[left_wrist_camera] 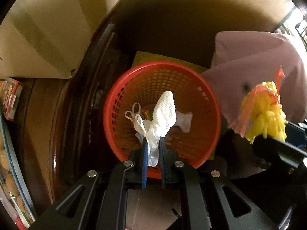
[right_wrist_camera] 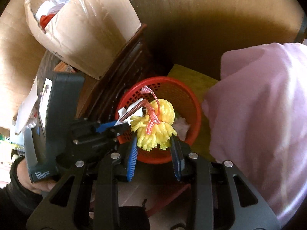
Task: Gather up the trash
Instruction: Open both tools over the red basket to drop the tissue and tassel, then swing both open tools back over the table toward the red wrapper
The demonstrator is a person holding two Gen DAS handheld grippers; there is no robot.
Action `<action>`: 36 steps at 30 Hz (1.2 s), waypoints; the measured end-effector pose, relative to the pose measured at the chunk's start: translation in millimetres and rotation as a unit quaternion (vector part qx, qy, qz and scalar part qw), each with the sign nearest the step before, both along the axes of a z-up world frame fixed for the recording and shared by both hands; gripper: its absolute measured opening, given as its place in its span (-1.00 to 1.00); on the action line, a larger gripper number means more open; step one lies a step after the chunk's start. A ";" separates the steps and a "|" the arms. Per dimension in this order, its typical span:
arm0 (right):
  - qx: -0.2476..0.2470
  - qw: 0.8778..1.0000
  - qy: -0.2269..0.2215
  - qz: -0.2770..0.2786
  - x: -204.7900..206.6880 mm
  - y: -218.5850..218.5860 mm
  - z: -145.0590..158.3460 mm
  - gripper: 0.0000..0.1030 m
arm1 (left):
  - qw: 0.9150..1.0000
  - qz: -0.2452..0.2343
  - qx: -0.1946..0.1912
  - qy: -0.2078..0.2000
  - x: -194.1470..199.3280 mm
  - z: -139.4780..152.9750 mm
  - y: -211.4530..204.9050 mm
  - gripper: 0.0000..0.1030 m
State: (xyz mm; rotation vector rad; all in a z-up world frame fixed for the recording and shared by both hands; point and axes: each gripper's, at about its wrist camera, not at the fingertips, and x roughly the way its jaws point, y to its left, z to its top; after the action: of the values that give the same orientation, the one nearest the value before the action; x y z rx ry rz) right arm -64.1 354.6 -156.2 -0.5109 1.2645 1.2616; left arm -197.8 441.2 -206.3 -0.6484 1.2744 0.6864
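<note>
The red basket (left_wrist_camera: 203,103) stood on a dim floor, tight against dark wooden furniture (left_wrist_camera: 63,118) on its left and pink cloth (left_wrist_camera: 255,61) on its right (little free room either side). A cardboard box (right_wrist_camera: 86,30) sat on the furniture. Above the rim, the left gripper (left_wrist_camera: 153,143) was clenched on a white tissue (left_wrist_camera: 165,111); the right gripper (right_wrist_camera: 154,143) pinched yellow foam netting (right_wrist_camera: 153,132). Paper scraps (left_wrist_camera: 184,120) lay inside.

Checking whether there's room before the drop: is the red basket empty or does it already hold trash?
Not empty. The red basket holds crumpled white paper and other scraps at its bottom, mostly below the rim.
</note>
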 end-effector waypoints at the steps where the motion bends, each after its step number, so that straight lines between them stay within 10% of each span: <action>1: 0.003 1.000 0.006 -0.003 0.6 3.2 -1.2 -0.27 | 1.000 0.005 0.001 0.003 -1.4 -0.2 1.0 -0.72; 6: 0.020 0.999 0.024 -0.025 5.6 6.7 -0.6 0.20 | 1.000 0.027 -0.008 0.000 -14.2 0.8 9.8 -0.12; 23: 0.055 0.998 -0.028 -0.029 6.2 -32.5 49.8 0.20 | 0.999 0.006 0.020 -0.028 1.3 50.9 -11.8 0.11; 36: 0.085 0.982 -0.061 -0.158 57.7 -126.3 84.2 0.20 | 0.995 -0.057 0.046 -0.066 46.8 108.4 -67.4 0.32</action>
State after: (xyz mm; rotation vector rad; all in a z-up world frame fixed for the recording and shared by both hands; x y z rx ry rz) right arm -6.4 228.3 -71.9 -0.2484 1.0738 1.0424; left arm -151.0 373.7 -97.9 -0.5330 1.1416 0.5941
